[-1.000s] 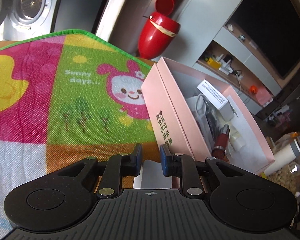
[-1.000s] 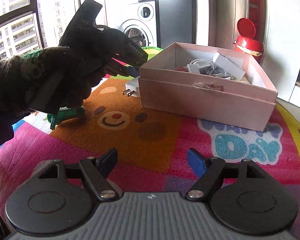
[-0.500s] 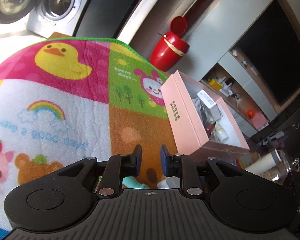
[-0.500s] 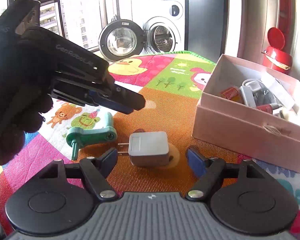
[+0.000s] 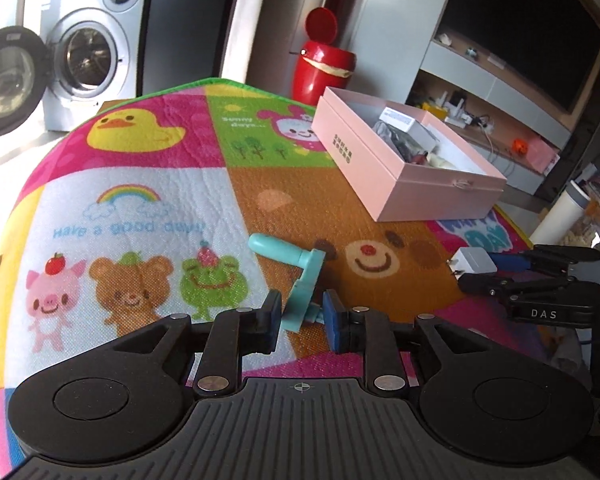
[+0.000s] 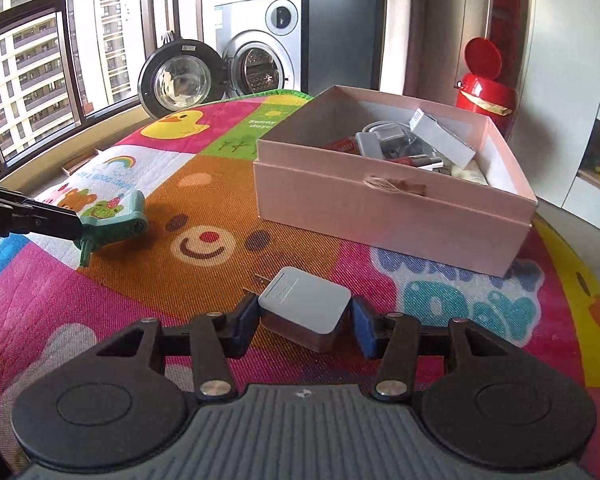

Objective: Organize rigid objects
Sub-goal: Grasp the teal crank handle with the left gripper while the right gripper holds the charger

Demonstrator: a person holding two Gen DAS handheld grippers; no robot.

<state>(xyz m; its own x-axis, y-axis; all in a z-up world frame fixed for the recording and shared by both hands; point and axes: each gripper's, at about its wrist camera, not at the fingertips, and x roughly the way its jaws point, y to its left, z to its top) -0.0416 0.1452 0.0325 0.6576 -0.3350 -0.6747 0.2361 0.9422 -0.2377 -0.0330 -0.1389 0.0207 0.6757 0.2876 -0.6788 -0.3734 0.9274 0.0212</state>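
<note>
A teal crank handle (image 5: pixel 300 280) lies on the cartoon play mat (image 5: pixel 140 200). Its near end sits between the pads of my left gripper (image 5: pixel 303 318), whose jaws are opening, with slim gaps on both sides. From the right wrist view the crank handle (image 6: pixel 112 222) shows at the tip of the left gripper's fingers (image 6: pixel 40 220). A white plug charger (image 6: pixel 304 304) is between the pads of my right gripper (image 6: pixel 304 324); the jaws are closing and the pads touch its two sides. The left wrist view shows the charger (image 5: pixel 474 260) in the right gripper (image 5: pixel 484 270).
An open pink box (image 6: pixel 380 220) (image 5: pixel 400 184) holding chargers, cables and small items stands at the far right of the mat. Beyond the mat's edge are a red lidded bin (image 6: pixel 484 92) and a washing machine (image 6: pixel 256 64) with its door open. A jar and bottle (image 5: pixel 560 216) stand at the right.
My left gripper swung away from the pink box and back over the mat to the teal crank. My right gripper came up to the charger and narrowed its jaws around it.
</note>
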